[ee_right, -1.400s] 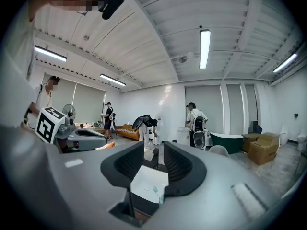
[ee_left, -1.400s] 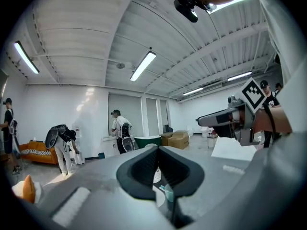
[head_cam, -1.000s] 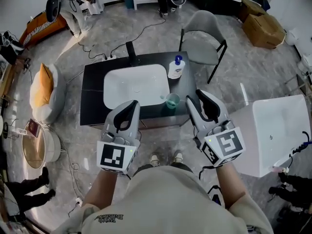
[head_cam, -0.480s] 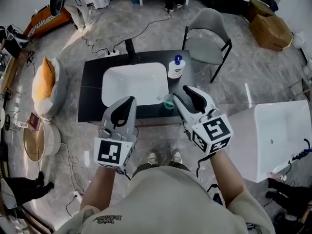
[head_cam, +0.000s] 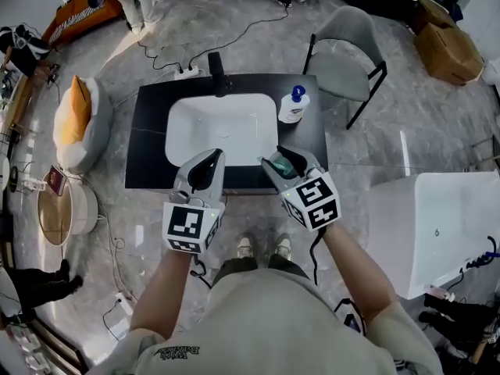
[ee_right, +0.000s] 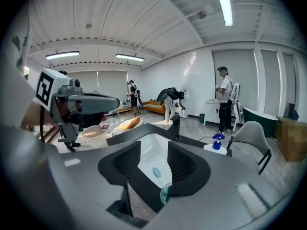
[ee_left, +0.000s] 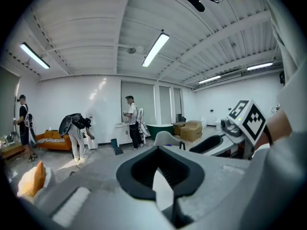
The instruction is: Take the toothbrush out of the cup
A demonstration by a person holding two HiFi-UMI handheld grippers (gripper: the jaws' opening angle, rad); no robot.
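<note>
A teal cup (head_cam: pixel 286 165) stands on the black counter (head_cam: pixel 148 139) at the sink's front right corner. My right gripper (head_cam: pixel 280 159) hangs right over it and hides most of it. In the right gripper view the cup's rim (ee_right: pixel 164 194) and the pale blue toothbrush head (ee_right: pixel 156 172) show in the gap of my right gripper (ee_right: pixel 154 163); its jaws are opening and do not touch the brush. My left gripper (head_cam: pixel 211 157) hovers over the sink's front edge, its jaws (ee_left: pixel 159 150) shut on nothing.
The white sink (head_cam: pixel 223 127) fills the counter's middle, with a black faucet (head_cam: pixel 216 73) at the back and a blue-capped soap bottle (head_cam: pixel 294 105) at the right. A grey chair (head_cam: pixel 351 49) stands behind. A second white basin (head_cam: pixel 445 225) is at the right.
Both grippers have come down toward the counter. The right one has swung left over the cup, tipped downward, and its jaws have widened.
</note>
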